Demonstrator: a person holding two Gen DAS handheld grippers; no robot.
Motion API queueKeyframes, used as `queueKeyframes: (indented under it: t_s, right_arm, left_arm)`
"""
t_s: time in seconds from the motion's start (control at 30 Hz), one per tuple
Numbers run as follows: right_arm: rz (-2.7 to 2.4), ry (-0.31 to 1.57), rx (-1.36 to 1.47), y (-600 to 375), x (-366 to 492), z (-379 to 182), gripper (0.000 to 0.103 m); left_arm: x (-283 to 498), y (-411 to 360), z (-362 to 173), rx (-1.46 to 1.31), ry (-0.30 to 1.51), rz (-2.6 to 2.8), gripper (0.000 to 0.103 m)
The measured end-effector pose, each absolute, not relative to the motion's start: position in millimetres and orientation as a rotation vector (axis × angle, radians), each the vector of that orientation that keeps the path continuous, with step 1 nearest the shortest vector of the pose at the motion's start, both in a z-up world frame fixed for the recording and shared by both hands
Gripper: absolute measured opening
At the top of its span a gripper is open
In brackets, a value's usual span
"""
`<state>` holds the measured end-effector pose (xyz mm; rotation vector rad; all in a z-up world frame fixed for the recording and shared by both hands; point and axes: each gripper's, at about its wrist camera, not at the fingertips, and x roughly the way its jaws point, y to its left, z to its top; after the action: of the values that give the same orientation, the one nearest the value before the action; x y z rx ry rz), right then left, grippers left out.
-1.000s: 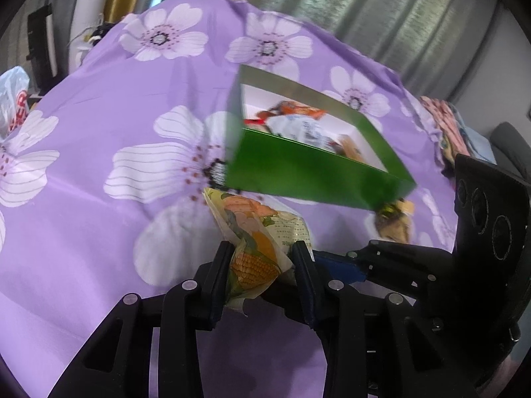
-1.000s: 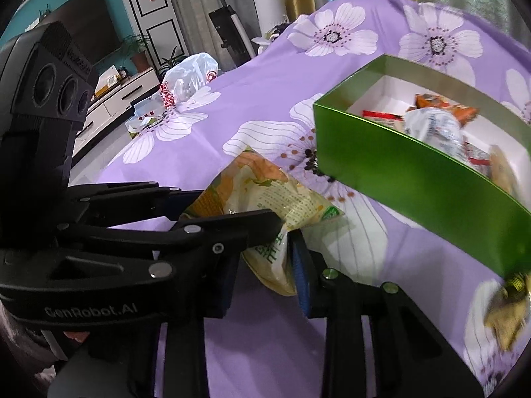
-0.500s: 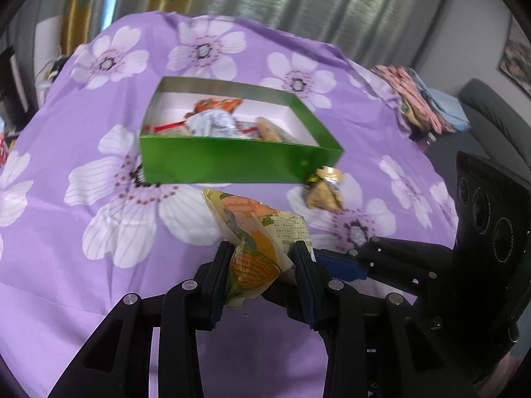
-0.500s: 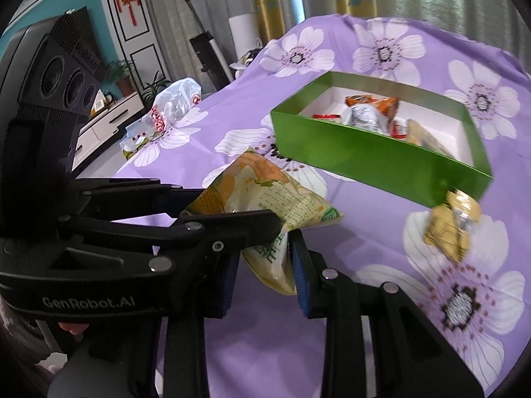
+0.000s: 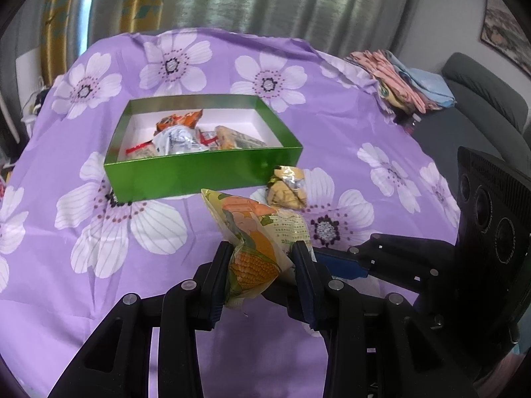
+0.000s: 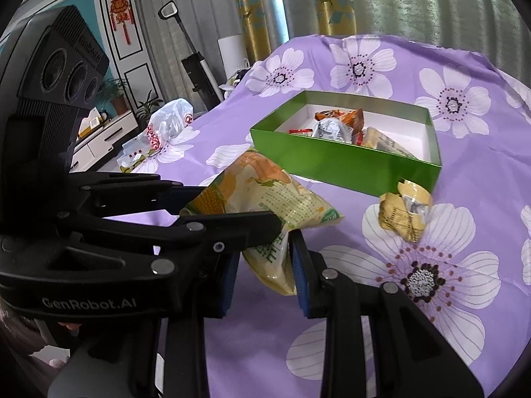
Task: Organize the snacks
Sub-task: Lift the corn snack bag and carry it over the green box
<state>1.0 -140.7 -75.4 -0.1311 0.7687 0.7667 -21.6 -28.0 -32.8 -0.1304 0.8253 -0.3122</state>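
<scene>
Both grippers grip one yellow corn snack bag [image 5: 255, 242], held above the purple flowered cloth. My left gripper [image 5: 262, 258] is shut on one end of it. My right gripper [image 6: 264, 265] is shut on the other end of the bag [image 6: 265, 199]. A green box [image 5: 199, 172] with several snack packets inside lies just beyond the bag; it also shows in the right wrist view [image 6: 338, 165]. A crumpled yellow snack packet [image 5: 287, 189] lies on the cloth by the box's near right corner, seen too in the right wrist view [image 6: 405, 212].
The table [image 5: 83, 282] wears a purple cloth with white flowers. A white plastic bag [image 6: 166, 129] lies at its left edge. Folded fabrics [image 5: 405, 83] sit at the far right edge. Curtains hang behind; a grey sofa [image 5: 481, 99] stands on the right.
Both grippers, still holding the corn bag, have drawn back and risen from the green box. The box now looks farther off and the crumpled packet has come into full view.
</scene>
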Motion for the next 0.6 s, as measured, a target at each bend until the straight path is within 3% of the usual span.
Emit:
queueKeyframes:
  t_s: [0.6]
  right_arm:
    - [0.76, 0.734, -0.082, -159.8, 3.6, -74.4, 0.031]
  left_arm:
    - [-11.2, -48.6, -27.3, -0.066, 0.825, -0.322, 0.037]
